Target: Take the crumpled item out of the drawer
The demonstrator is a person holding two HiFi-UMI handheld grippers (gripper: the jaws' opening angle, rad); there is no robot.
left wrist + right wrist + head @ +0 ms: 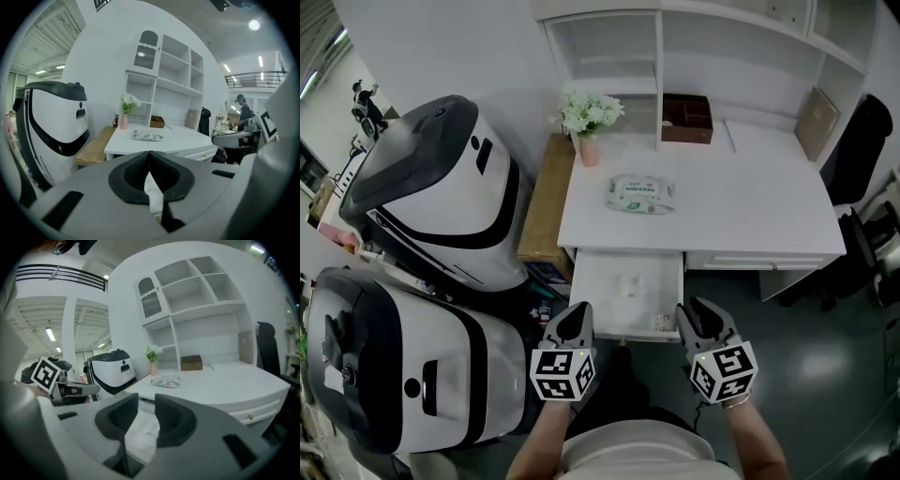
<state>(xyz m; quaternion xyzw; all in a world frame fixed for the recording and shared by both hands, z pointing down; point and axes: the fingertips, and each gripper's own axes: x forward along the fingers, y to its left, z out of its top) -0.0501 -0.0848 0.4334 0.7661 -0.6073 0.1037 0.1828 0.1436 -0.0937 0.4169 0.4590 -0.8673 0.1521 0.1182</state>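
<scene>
Holds the left tongs with tips pressed together on nothing, and the right tongs parted by a narrow gap and likewise empty. Keeps to the near side of the drawer, both tools hovering just short of its front edge. Finds that drawer already pulled out beneath the white worktop, with the crumpled item, a pale wad, lying loose near the middle of the drawer floor, apart from either tool. Frames the wad, in the right gripper view, through the gap between the right tongs' jaws. Leaves a pack of wipes and a vase of flowers untouched on the worktop. Judging by this: opening done; reach, grasp and lift-out not yet begun, probably a job for the right tongs, parted and lined up.
</scene>
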